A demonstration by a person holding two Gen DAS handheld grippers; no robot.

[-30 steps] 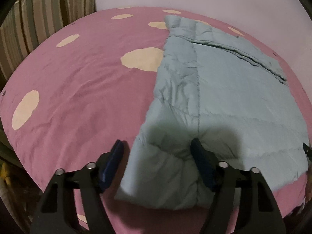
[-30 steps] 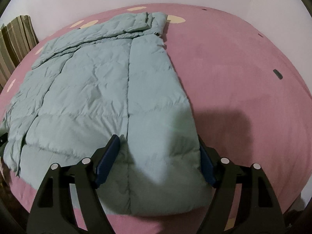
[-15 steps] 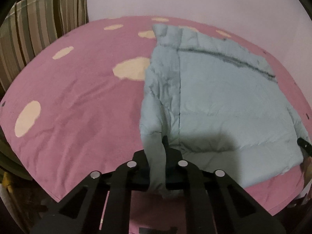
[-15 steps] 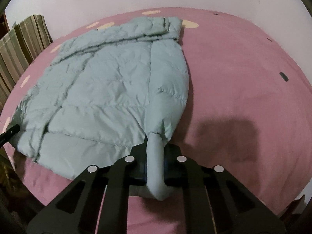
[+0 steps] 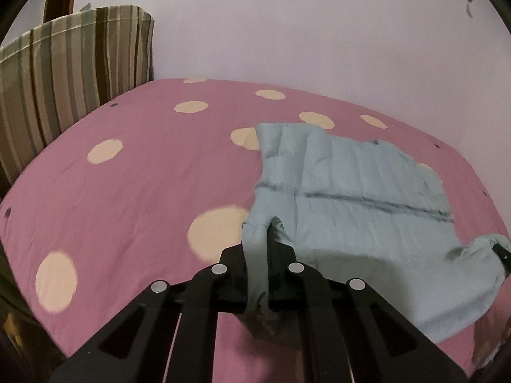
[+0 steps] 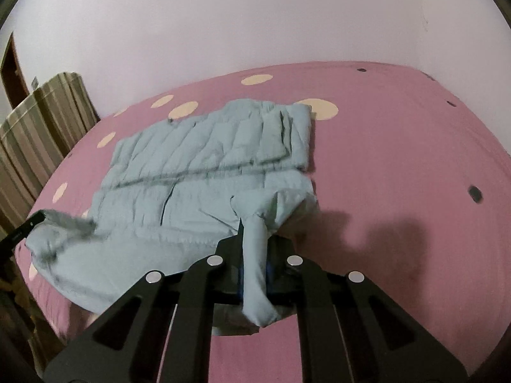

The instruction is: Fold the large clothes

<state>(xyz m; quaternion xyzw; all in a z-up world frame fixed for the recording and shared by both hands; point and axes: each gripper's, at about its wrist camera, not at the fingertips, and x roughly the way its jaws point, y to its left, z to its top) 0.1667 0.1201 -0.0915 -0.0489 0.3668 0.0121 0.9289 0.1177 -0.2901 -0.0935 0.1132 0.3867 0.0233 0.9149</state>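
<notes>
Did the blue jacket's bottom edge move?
Yes. The jacket hem is lifted off the pink bed, toward the wall, pinched in both grippers.

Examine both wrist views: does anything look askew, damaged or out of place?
Nothing stands out. The left gripper and right gripper each pinch a near corner of the padded jacket, which lies on the spotted bedspread.

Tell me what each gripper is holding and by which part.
Both are shut on the pale blue puffer jacket: the left gripper pinches its near hem at the left corner, the right gripper the near hem at the right corner, lifting that edge off the bed.
</notes>
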